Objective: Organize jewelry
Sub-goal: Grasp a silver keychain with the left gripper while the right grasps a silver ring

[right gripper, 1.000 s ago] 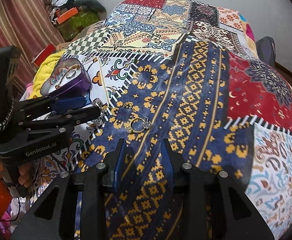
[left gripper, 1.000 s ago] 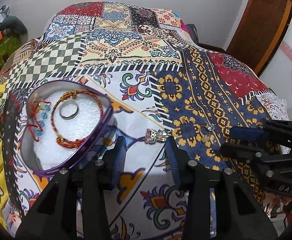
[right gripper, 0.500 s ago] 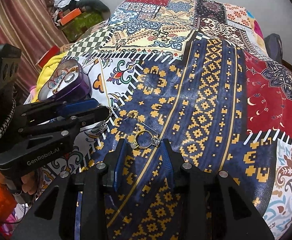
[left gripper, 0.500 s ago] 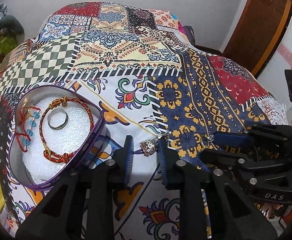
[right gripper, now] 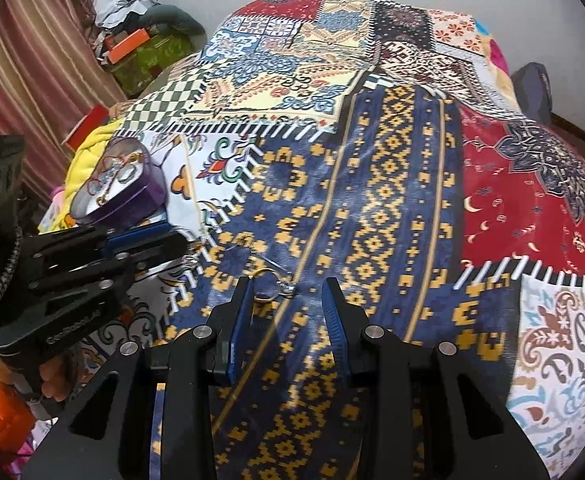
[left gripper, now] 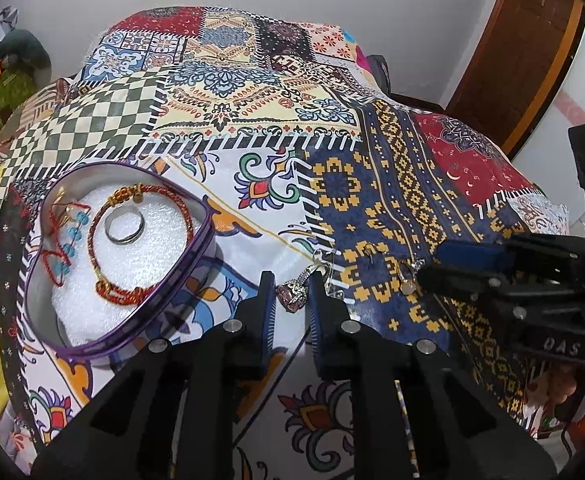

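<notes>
One purple heart-shaped tin (left gripper: pixel 196 236) holds four pieces: one red-and-gold bracelet (left gripper: pixel 140 248), one plain silver ring (left gripper: pixel 125 224), and two red-and-blue earrings (left gripper: pixel 62 240). Outside it, on one patchwork bedspread (left gripper: pixel 252 120), lie one pink-stoned ring (left gripper: pixel 292 294) and one gold ring (right gripper: pixel 266 286). Two grippers (left gripper: pixel 290 300) (right gripper: pixel 288 312) are in view.

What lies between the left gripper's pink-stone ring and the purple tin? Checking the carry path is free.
Only bare patterned bedspread separates the pink-stone ring, shut in the left gripper, from the purple tin; the left wrist view shows it.
</notes>
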The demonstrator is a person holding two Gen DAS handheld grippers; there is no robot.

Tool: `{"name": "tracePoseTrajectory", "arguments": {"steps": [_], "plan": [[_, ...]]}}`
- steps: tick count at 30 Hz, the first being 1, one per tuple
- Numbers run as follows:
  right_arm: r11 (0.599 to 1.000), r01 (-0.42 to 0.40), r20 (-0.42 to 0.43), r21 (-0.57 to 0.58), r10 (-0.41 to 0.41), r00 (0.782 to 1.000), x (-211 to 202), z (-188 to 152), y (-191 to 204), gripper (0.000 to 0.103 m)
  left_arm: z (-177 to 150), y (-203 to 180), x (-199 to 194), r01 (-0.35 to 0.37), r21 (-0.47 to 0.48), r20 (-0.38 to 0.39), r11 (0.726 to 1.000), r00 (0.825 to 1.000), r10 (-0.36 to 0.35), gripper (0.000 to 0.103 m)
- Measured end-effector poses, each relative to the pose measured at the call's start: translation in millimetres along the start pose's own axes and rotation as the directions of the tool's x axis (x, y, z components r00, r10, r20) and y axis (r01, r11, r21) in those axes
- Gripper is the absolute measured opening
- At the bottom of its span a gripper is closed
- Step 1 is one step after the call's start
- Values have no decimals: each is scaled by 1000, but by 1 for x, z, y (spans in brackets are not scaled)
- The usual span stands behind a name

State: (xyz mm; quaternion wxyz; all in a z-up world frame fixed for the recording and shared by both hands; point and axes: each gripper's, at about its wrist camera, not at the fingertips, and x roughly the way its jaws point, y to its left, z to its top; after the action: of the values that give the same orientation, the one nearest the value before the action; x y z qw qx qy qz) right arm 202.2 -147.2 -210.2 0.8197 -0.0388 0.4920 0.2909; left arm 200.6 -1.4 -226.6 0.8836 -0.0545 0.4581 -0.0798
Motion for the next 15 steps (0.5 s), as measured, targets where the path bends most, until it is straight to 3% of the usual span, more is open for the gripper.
{"name": "tracePoseTrajectory", "arguments": {"steps": [9, 12, 15], "plan": [[999, 41, -2, -16, -41, 999, 10, 1, 1, 19, -7, 7, -6, -8, -13, 12, 1000, 1000, 8, 15], [999, 49, 1, -11, -49, 999, 12, 2, -1, 10, -7, 7, -6, -10, -13, 15, 1000, 1000, 10, 15], [999, 53, 8, -11, -52, 999, 11, 2, 0, 9, -7, 6, -6, -13, -10, 16, 1000, 1000, 13, 15]]}}
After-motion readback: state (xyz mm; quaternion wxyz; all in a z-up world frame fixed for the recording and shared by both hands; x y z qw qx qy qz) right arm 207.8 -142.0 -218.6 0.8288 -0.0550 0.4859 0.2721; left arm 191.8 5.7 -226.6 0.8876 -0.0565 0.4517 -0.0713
